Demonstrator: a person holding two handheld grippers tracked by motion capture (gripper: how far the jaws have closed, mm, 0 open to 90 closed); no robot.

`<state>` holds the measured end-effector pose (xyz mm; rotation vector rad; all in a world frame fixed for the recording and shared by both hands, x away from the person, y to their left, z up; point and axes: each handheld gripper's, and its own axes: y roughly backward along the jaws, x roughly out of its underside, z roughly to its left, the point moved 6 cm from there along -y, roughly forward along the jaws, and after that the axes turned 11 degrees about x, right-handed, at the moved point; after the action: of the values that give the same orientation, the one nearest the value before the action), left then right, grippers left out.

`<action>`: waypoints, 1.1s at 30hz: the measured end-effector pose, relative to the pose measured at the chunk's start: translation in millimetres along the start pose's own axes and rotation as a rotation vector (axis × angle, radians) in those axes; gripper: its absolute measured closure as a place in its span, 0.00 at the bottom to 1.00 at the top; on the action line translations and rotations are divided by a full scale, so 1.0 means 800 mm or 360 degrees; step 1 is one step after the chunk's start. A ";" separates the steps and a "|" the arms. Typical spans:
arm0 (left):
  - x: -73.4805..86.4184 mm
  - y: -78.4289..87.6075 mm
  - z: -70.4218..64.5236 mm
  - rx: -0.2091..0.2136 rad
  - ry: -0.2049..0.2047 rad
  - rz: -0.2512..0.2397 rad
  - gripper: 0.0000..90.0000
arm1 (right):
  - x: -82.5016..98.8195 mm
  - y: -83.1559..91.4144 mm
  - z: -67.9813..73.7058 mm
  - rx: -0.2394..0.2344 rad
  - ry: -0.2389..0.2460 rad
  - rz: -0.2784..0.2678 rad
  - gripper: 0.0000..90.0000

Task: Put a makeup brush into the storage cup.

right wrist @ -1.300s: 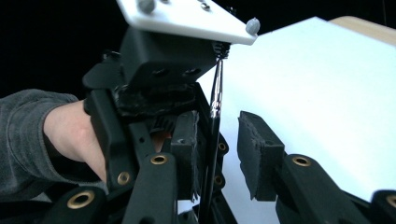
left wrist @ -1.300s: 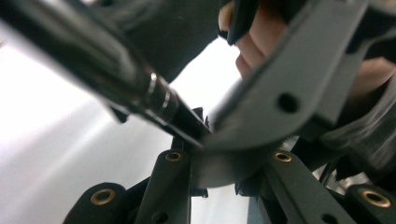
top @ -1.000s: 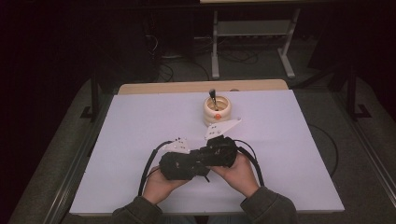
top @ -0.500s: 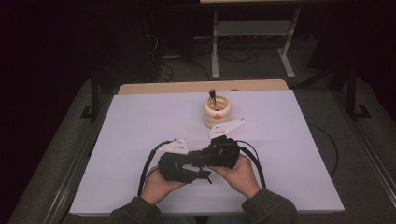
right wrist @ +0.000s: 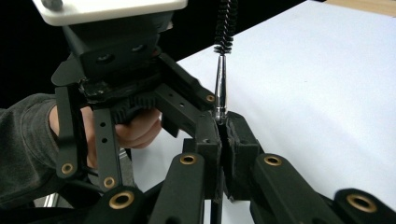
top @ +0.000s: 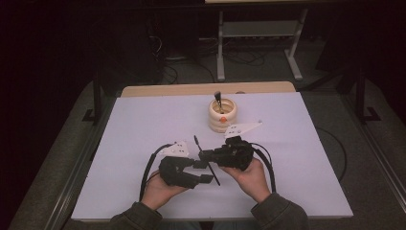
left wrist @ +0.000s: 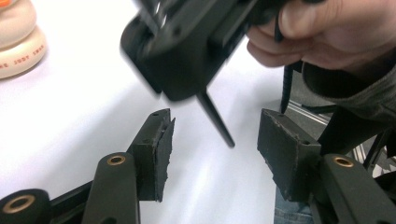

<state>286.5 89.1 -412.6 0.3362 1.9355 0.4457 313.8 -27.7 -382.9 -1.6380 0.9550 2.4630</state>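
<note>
My right gripper [right wrist: 223, 126] is shut on the metal stem of a thin black-bristled brush [right wrist: 220, 79], whose bristles point up and away. In the high view the brush [top: 197, 143] slants across the gap between both hands, with the right gripper [top: 203, 157] gripping its middle. My left gripper [left wrist: 215, 135] stands open; its jaws have just been opening. The brush's black handle end [left wrist: 215, 119] hangs between the left pads without touching them. The left gripper [top: 203, 172] sits just below and left of the right one.
A cream stacked-ring holder [top: 221, 115] with another brush [top: 218, 98] standing in it sits at the table's far middle. The white table sheet [top: 143, 124] spreads around both hands. A metal frame [top: 258, 33] and cables lie on the dark floor beyond the table.
The left jaws have opened off the brush handle. The two grippers, pressed together before, have drawn slightly apart, and the brush now shows between them in the right gripper.
</note>
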 end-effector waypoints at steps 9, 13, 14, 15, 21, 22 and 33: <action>0.000 -0.005 0.002 0.0000 0.0007 -0.0039 0.57 | -0.009 0.012 -0.001 0.0035 -0.0025 -0.0138 0.94; -0.002 -0.008 0.001 0.0022 -0.0005 -0.0064 0.71 | -0.012 0.011 0.006 0.0023 -0.0022 -0.0210 0.94; -0.002 -0.008 0.001 0.0017 -0.0014 -0.0060 0.75 | -0.013 0.011 0.008 0.0028 -0.0009 -0.0238 0.94; -0.003 -0.008 0.001 0.0023 -0.0017 -0.0067 0.77 | -0.014 0.011 0.009 0.0024 -0.0017 -0.0252 0.94; -0.004 -0.003 0.001 0.0019 -0.0039 -0.0078 0.92 | -0.017 0.014 0.015 0.0007 0.0005 -0.0326 0.93; -0.003 -0.003 0.001 0.0024 -0.0020 -0.0079 0.92 | -0.017 0.014 0.016 0.0008 0.0010 -0.0327 0.93; 0.001 0.003 0.005 -0.0017 -0.0008 -0.0020 0.95 | -0.013 0.024 0.013 0.0036 0.0104 -0.0210 0.87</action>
<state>290.1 92.5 -413.7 0.3181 1.9285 0.4466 303.1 -35.0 -362.7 -1.7242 0.8483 2.3190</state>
